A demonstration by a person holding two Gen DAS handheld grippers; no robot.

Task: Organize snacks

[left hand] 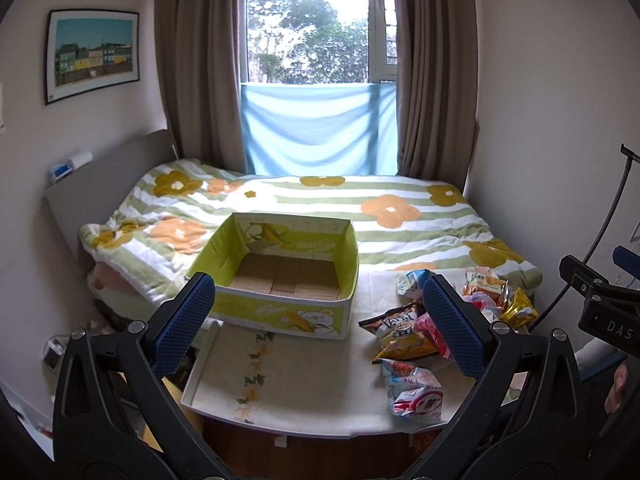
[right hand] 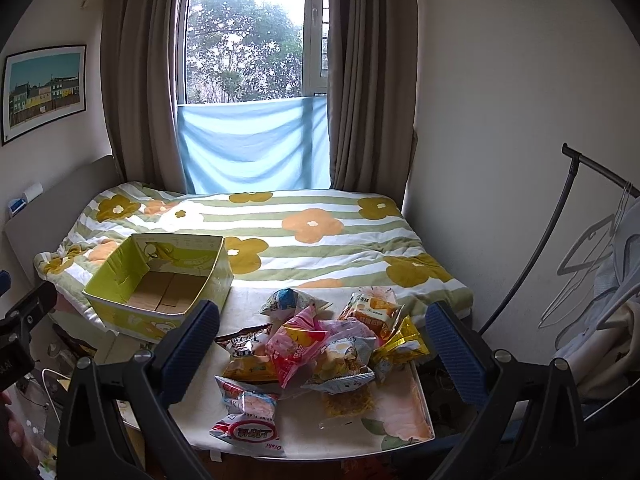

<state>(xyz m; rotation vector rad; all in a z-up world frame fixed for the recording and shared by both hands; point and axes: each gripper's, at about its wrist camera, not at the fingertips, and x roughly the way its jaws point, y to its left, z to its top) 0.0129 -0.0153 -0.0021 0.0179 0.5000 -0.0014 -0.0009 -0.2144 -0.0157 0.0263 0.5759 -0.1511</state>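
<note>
An empty yellow-green cardboard box (left hand: 280, 280) stands at the back left of a small white table (left hand: 304, 380); it also shows in the right wrist view (right hand: 160, 284). A pile of snack packets (right hand: 320, 352) lies on the table's right part, also in the left wrist view (left hand: 424, 328). A red-and-white packet (right hand: 246, 420) lies nearest the front edge. My left gripper (left hand: 316, 312) is open and empty, held above the table's front. My right gripper (right hand: 322, 344) is open and empty, held above the snack pile.
A bed with a flowered striped quilt (right hand: 304, 232) lies behind the table, below a curtained window (right hand: 248, 40). A clothes rack with hangers (right hand: 592, 240) stands at the right. The table (right hand: 400, 420) drops off at its front edge. The right gripper's body (left hand: 600, 296) shows at the left view's right edge.
</note>
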